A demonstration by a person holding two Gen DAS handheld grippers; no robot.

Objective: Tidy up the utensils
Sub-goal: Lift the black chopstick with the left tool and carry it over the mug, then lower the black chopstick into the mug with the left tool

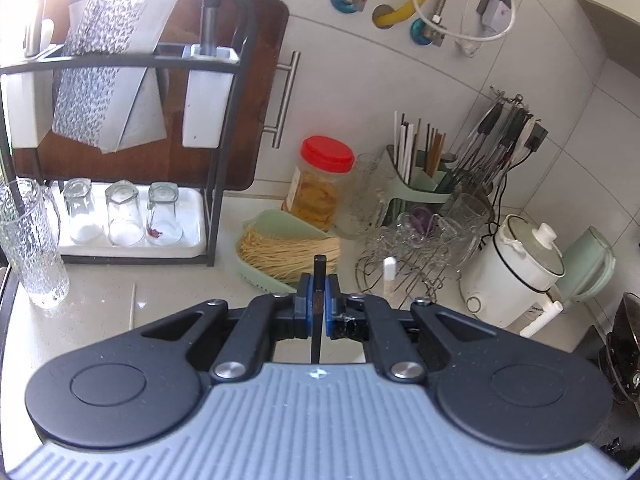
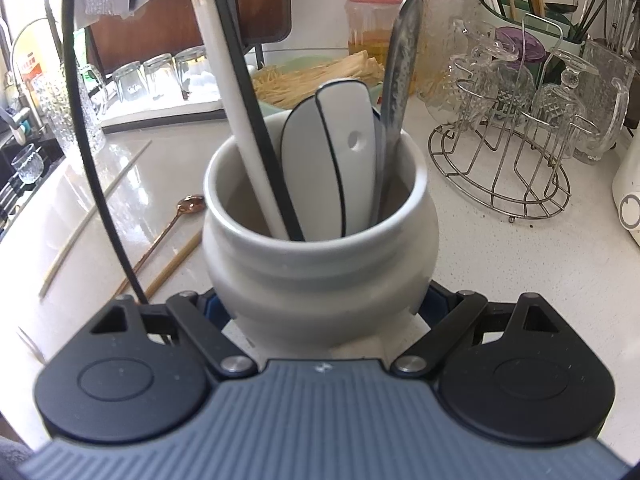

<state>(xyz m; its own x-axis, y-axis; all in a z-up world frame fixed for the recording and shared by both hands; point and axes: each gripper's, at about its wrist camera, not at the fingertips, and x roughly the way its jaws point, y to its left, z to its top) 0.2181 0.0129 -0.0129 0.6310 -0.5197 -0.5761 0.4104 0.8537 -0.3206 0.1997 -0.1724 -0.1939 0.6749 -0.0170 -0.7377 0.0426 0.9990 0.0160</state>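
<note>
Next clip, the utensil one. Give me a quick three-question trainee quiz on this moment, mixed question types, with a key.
1. True or false: the left gripper is empty.
2. Multiple choice: the right gripper has its jaws on either side of A) the white ceramic crock, B) a glass pitcher, C) a red-lidded jar.
3. Short answer: name two utensils lying loose on the counter left of the crock.

Key:
1. False; it is shut on a thin black stick, probably a chopstick.
2. A.
3. The copper-coloured spoon and a wooden chopstick.
</note>
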